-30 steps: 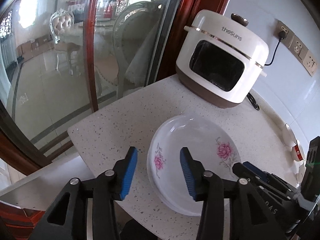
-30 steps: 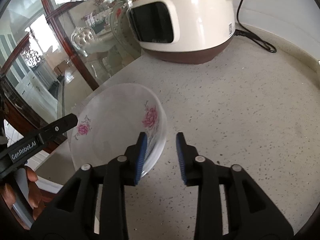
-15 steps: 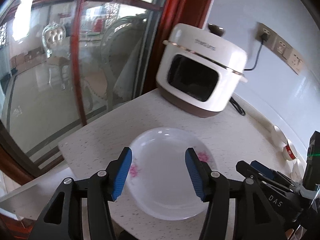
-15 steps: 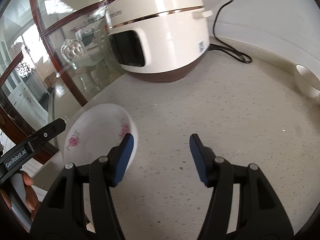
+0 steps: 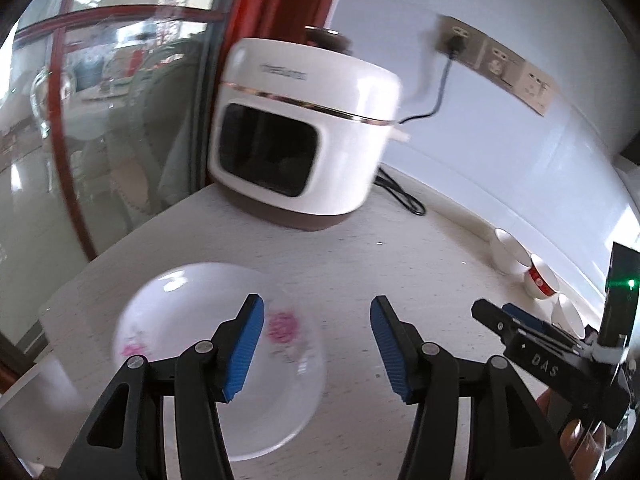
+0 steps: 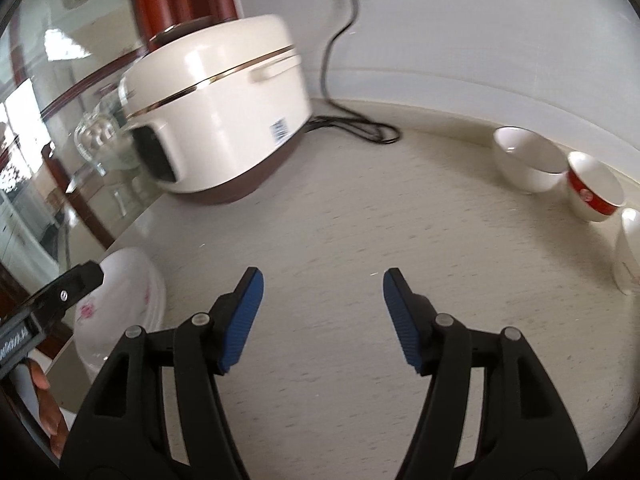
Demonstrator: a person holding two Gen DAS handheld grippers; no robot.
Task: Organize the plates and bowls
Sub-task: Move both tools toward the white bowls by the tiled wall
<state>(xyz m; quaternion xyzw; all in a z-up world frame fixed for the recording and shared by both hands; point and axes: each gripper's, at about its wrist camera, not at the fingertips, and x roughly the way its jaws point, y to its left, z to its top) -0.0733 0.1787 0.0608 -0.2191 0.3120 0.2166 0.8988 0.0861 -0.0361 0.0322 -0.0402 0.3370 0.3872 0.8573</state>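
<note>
Both the left gripper (image 5: 316, 344) and right gripper (image 6: 320, 316) gape empty; bowls (image 6: 528, 160) lie ahead-right, probably nearer the right.

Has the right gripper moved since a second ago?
Yes. The right gripper, now open, has backed away from the floral plate, rightward toward the bowls.
</note>
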